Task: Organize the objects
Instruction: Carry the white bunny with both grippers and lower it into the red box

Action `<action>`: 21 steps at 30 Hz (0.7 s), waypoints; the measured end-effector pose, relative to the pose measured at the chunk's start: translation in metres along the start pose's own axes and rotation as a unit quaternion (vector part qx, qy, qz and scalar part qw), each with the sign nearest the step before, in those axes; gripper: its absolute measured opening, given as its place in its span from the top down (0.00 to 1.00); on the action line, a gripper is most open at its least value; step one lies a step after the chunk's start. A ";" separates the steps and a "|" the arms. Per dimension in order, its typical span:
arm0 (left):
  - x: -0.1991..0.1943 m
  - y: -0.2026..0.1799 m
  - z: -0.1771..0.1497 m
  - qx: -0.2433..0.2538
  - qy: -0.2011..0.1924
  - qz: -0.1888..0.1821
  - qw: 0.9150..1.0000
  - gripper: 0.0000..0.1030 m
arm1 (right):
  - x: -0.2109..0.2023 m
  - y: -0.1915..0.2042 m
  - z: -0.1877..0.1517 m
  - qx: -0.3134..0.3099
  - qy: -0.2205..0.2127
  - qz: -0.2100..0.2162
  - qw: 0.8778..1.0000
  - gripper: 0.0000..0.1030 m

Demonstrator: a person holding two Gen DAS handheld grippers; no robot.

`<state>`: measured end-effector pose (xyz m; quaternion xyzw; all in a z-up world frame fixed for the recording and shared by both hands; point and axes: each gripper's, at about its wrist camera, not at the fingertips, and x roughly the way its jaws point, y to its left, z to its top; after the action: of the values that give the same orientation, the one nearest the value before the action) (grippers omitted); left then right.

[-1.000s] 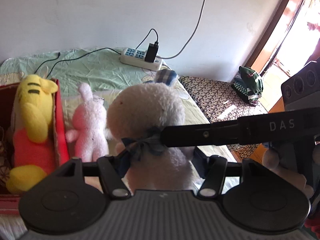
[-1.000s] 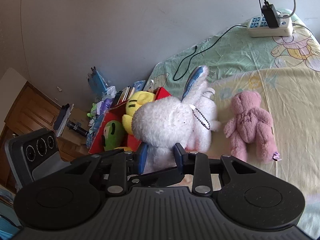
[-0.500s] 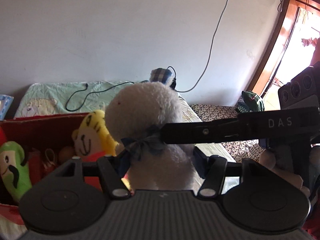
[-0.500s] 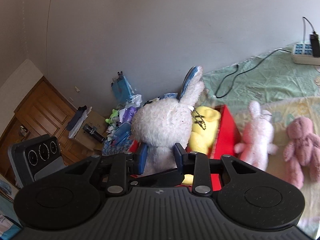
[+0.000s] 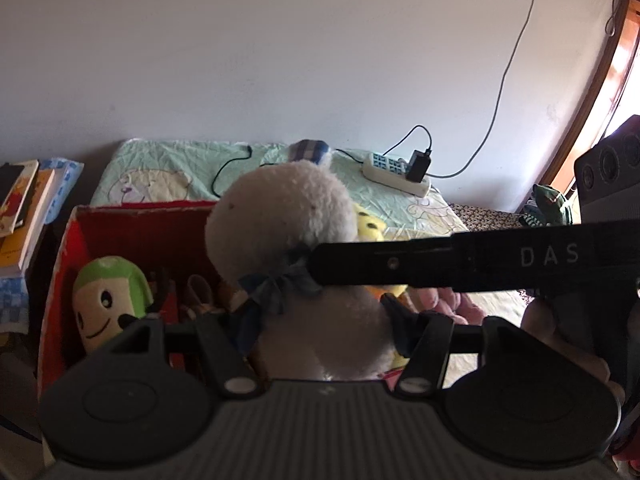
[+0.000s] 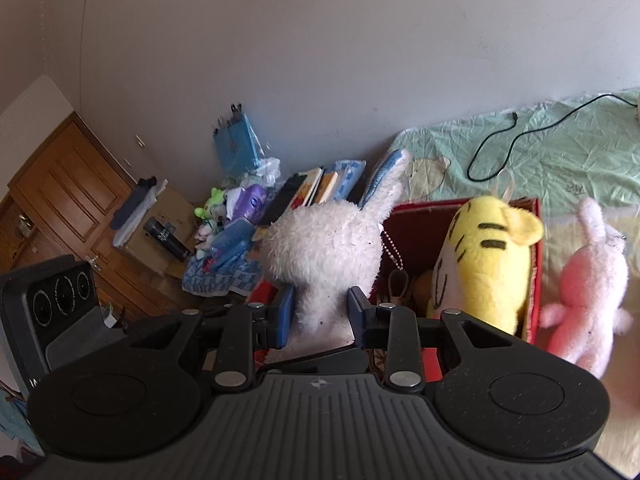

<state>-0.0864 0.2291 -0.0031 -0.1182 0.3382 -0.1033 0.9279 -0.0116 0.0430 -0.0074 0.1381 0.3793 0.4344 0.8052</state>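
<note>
A white plush rabbit (image 5: 288,232) with a blue bow and a checked ear hangs over the open red box (image 5: 140,232). My left gripper (image 5: 320,332) is shut on its lower body. My right gripper (image 6: 320,316) is shut on the same white rabbit (image 6: 324,252) just below the head, and one of its black fingers (image 5: 440,264) crosses the left wrist view. Inside the red box (image 6: 424,208) a yellow tiger plush (image 6: 484,264) leans at the right side and a green plush (image 5: 108,300) sits at the left. A pink rabbit plush (image 6: 588,280) stands outside the box's right wall.
The box rests on a bed with a pale green sheet (image 6: 560,160). A power strip (image 5: 396,172) and black cables lie near the wall. Books (image 5: 24,216) and a cluttered bedside pile (image 6: 240,216) are left of the bed. A pink plush (image 5: 440,304) lies behind the box.
Both grippers have carried the white rabbit leftwards, from above the bed beside the pink toys to above the red box. Both stay shut on it.
</note>
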 end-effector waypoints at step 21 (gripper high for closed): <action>0.040 0.066 -0.021 -0.018 0.070 0.058 0.996 0.41 | 0.088 -0.002 -0.016 0.019 0.080 -0.053 0.995 0.69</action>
<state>-0.0629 0.2780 -0.0615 -0.1074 0.4101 -0.0514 0.9042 0.0072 0.1103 -0.0626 0.0979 0.4575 0.3938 0.7912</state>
